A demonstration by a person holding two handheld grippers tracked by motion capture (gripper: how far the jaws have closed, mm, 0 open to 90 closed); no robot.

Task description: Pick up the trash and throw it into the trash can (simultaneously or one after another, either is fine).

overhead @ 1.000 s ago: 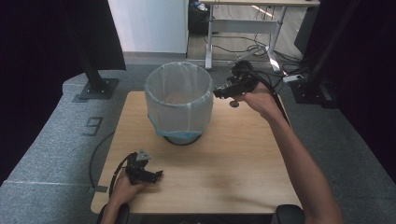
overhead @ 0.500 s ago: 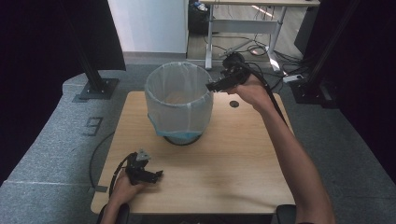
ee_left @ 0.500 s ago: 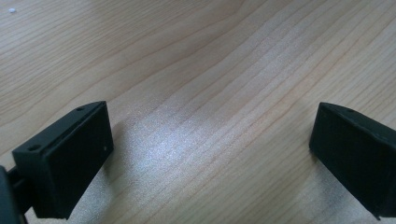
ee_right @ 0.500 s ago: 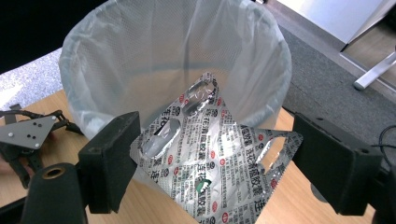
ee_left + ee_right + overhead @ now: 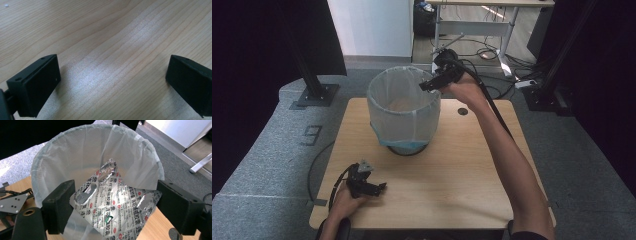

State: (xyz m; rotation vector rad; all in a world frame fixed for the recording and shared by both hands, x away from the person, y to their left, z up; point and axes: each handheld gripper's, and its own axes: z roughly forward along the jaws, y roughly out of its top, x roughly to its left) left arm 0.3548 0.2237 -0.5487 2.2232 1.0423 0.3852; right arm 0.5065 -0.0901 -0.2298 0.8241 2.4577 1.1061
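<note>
Jaws apparently around blister pack

Glossy foil blister pack, matt wood table

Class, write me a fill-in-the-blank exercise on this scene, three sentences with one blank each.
1. The right tool holds a foil ____ pack over the bin.
2. The bin is lined with a white plastic ____.
3. The left tool rests on the wooden table with its jaws ____.

Missing words: blister; bag; open
</note>
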